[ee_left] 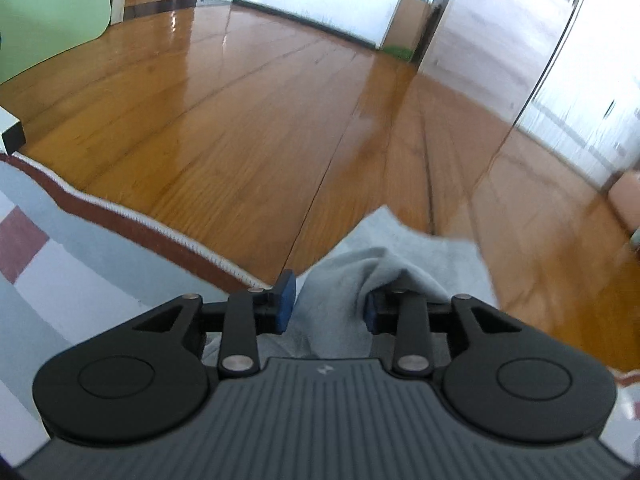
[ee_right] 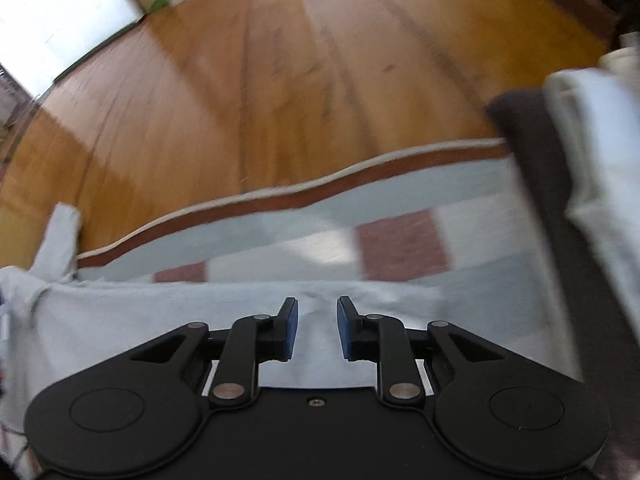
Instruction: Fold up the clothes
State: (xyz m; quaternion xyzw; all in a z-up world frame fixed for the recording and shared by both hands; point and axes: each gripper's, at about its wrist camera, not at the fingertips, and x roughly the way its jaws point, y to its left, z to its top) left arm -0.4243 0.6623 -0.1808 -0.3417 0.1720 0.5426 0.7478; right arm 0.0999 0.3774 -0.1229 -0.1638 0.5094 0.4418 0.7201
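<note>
Both my tongs, left gripper (ee_left: 329, 304) and right gripper (ee_right: 317, 328), stand spread, pinching nothing, over the grey garment (ee_right: 160, 320) lying on the near rug (ee_right: 400, 196), likely released to settle the fold.

No readable words, brand names or numbers anywhere in either view. Only 1 mark to report — a small pale emblem (ee_left: 322, 370), angular like a tiny zigzag or bolt, moulded at the upper edge of the ribbed grey housing at lower centre of the left wrist view; not legible as a letter. Nothing comparable in the right wrist view — just a small round screw head (ee_right: 316, 401) on the black housing at lower centre, without lettering. Rest of that view too blurred to yield any label or sign.
</note>
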